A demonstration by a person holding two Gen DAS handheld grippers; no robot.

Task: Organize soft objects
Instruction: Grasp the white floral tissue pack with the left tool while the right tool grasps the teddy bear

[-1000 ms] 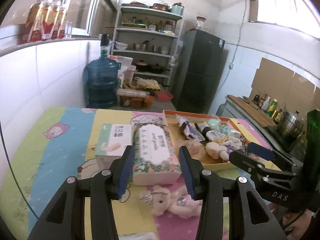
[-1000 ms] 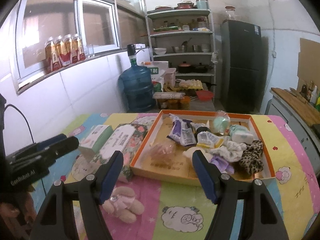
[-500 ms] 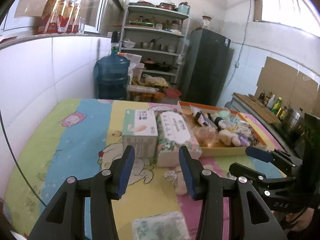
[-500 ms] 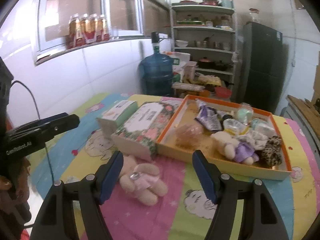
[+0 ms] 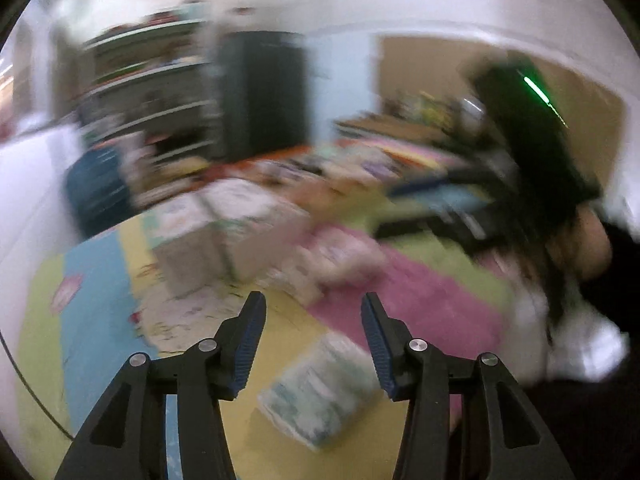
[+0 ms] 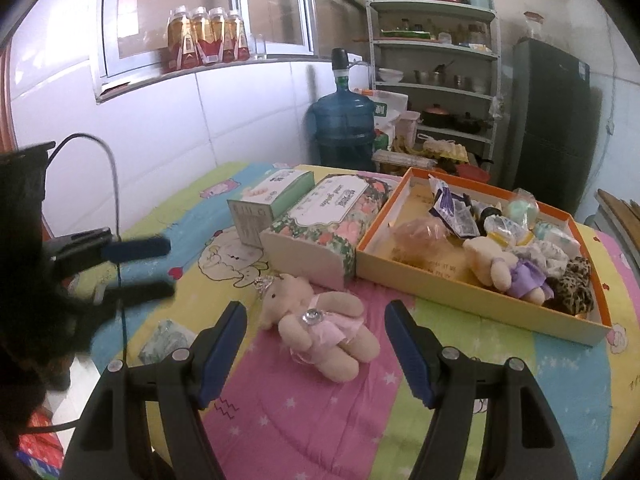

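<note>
Lying on the cloth [image 6: 280, 412] just ahead of the right gripper [image 6: 316, 316], whose jaws gape empty, is the bear [image 6: 320, 320]; the left gripper [image 5: 312, 312], jaws just widening and empty, hangs over a packet [image 5: 320, 392].

We see the left wrist view smeared by heavy motion blur; only the black gripper fingers with blue pads [image 5: 312, 344] stay sharp, and a blown-out white window glares at the top. The right wrist view is crisp, evenly daylit from the sliding glass window [image 6: 208, 12], with soft shadows. Both bend towards dark circular edges.
</note>
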